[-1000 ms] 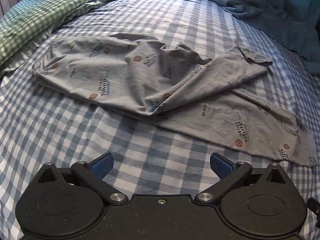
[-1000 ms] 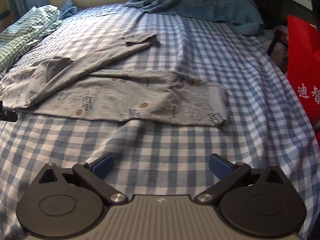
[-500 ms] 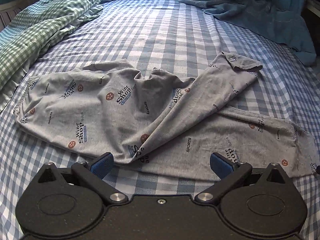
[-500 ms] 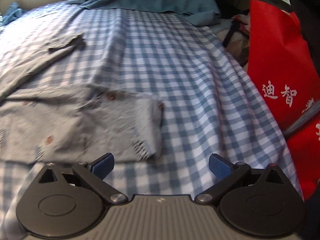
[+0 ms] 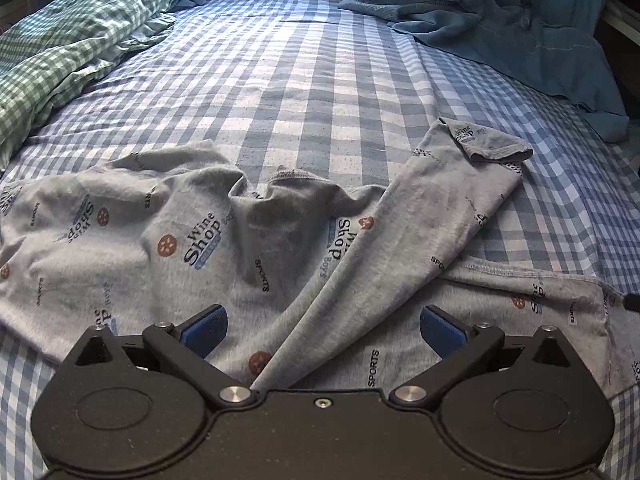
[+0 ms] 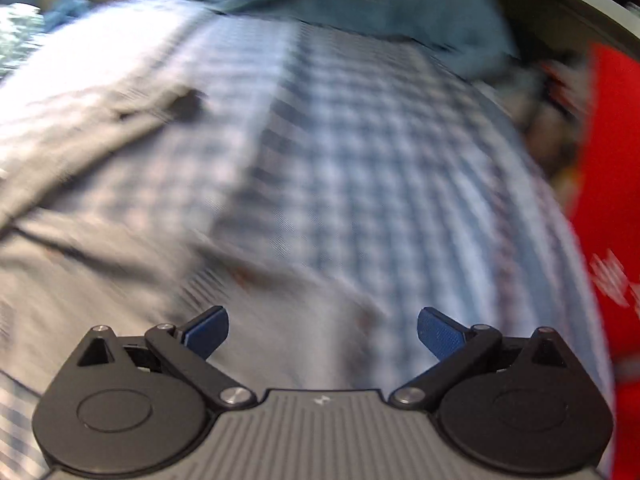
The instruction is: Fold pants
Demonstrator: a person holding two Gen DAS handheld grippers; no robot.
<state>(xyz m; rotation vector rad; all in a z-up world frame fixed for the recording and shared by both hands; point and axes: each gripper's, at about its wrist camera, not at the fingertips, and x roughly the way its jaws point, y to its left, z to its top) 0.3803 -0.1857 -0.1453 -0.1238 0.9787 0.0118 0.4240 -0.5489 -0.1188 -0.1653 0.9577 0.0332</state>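
Lying crumpled on the blue checked bed sheet (image 5: 320,80), the grey printed pants (image 5: 248,248) spread from the left edge to the near right, with one leg (image 5: 452,200) crossing toward the far right and its cuff turned over. The left gripper (image 5: 323,326) hangs just above the cloth near the crotch, its blue fingers spread wide and holding nothing. The right gripper (image 6: 322,330) is also spread wide, empty, above the end of the near leg; this view is strongly blurred. A green checked blanket (image 5: 72,44) lies far left, a blue cloth (image 5: 520,32) far right, and a red bag (image 6: 608,200) at the right edge.
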